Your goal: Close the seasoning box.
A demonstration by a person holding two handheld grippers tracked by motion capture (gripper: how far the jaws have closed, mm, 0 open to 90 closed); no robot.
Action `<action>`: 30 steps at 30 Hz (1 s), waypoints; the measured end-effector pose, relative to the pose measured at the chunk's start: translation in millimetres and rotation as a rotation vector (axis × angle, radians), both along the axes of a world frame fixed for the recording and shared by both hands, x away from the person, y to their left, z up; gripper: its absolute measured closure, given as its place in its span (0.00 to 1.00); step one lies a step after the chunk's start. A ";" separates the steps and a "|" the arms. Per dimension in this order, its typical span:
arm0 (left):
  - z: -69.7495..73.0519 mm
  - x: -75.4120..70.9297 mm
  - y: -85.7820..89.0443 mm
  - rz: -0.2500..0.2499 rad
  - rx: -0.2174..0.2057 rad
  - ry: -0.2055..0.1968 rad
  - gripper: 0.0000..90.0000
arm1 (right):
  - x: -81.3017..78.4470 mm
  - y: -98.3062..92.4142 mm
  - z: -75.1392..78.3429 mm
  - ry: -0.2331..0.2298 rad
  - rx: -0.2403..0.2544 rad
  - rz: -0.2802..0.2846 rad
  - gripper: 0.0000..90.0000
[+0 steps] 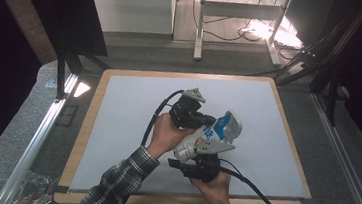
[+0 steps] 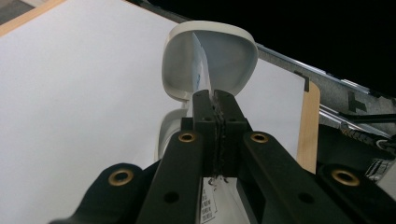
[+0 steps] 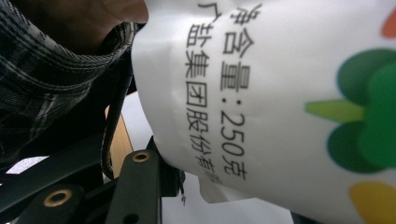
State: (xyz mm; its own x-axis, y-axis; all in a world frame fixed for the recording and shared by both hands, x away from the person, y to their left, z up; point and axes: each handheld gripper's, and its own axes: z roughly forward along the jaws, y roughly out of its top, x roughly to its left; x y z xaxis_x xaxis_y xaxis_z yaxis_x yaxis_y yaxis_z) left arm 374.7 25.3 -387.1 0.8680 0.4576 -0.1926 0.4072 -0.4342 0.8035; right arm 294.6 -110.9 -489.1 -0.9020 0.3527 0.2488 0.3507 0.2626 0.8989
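Observation:
A white bag [image 1: 205, 135] with blue and coloured print hangs above the white mat between both grippers. My left gripper [image 1: 210, 121] comes in from the left and is shut on a thin edge of the bag [image 2: 201, 65], its jaws [image 2: 214, 95] pressed together on the film. That edge reaches into a white rounded bowl [image 2: 233, 56], which sits at the bag's far right end [image 1: 236, 123]. My right gripper [image 1: 186, 155] holds the bag's lower end. In the right gripper view the bag [image 3: 280, 93] shows black characters and green shapes, and it lies against one black finger [image 3: 137, 186].
The white mat [image 1: 133, 102] covers a wooden table with a bare rim [image 1: 86, 123]. A plaid sleeve [image 1: 121, 176] reaches in from the bottom. Metal rails run along both sides, and desk legs and cables [image 1: 225, 33] stand on the floor beyond.

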 end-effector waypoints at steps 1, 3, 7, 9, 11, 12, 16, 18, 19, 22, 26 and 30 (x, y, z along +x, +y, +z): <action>0.2 0.0 -0.1 0.001 0.000 0.000 0.99 | 0.0 0.0 0.1 0.000 0.000 0.000 0.66; 0.5 0.3 0.4 -0.003 0.009 -0.004 0.99 | 0.0 -0.1 0.4 0.000 -0.002 0.000 0.66; 0.6 0.4 0.1 -0.004 0.009 -0.001 0.99 | -0.2 0.2 0.4 0.002 0.001 -0.001 0.66; 0.6 0.6 0.1 -0.005 0.010 0.002 0.99 | -0.4 0.2 0.6 0.001 0.002 0.000 0.66; 0.3 0.4 -0.7 0.000 0.001 0.005 0.99 | -0.5 0.3 0.8 -0.001 0.002 0.001 0.66; 0.3 0.6 -0.7 0.000 0.002 0.006 0.99 | -0.5 0.3 0.9 -0.002 0.002 0.001 0.66; 0.5 1.0 -1.0 0.001 0.005 0.010 0.99 | -0.7 0.4 1.4 -0.006 0.001 0.003 0.66; 0.5 1.2 -0.9 0.002 0.006 0.010 0.99 | -0.8 0.5 1.6 -0.006 0.000 0.003 0.66; 0.5 1.2 -1.0 0.002 0.006 0.010 0.99 | -0.8 0.4 1.7 -0.007 -0.002 0.003 0.66; 0.8 1.4 -1.0 0.001 0.011 0.011 0.99 | -0.8 0.5 1.6 -0.008 -0.001 0.003 0.66; 1.1 1.6 -1.4 0.002 0.013 0.012 0.99 | -0.9 0.5 2.0 -0.007 -0.001 0.003 0.66; 1.3 2.6 -2.1 0.004 0.016 0.018 0.99 | -0.9 0.5 2.6 -0.007 -0.003 0.002 0.66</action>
State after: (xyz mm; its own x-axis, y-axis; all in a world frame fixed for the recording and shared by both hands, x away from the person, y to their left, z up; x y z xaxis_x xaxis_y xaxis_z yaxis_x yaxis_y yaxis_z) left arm 377.3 23.2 -385.7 0.8627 0.4641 -0.2010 0.4234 -0.4455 0.7888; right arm 293.7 -110.4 -486.4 -0.9046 0.3511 0.2418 0.3440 0.2661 0.9005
